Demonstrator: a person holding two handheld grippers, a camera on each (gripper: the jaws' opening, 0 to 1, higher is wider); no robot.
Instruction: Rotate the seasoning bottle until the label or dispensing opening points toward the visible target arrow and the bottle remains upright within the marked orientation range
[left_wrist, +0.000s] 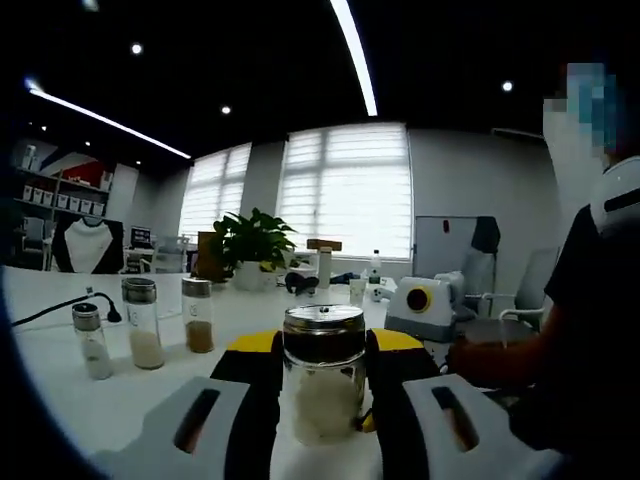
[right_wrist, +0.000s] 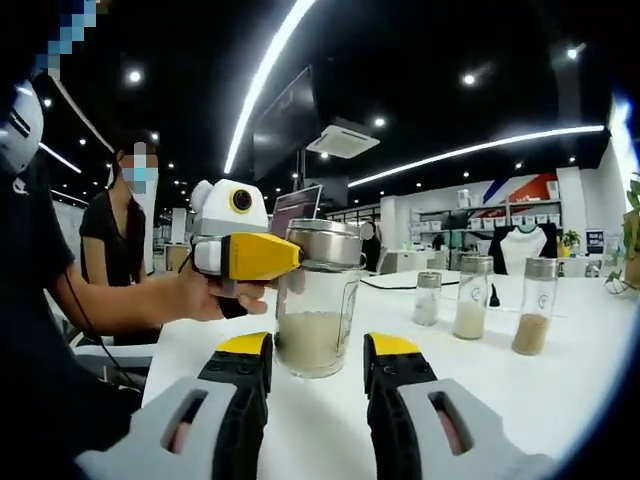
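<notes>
While clamped by left claw (left_wrist: 323, 385), seasoning bottle (left_wrist: 323, 372) upright.

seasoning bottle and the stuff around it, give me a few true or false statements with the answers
1. The left gripper is shut on the seasoning bottle. True.
2. The seasoning bottle lies on its side on the table. False: it stands upright.
3. The right gripper is clamped on the bottle. False: its jaws sit apart on either side of the bottle's base, not touching it.
4. Three smaller shakers stand in a row on the table. True.
5. The seasoning bottle is empty. False: pale powder fills its lower part.
</notes>
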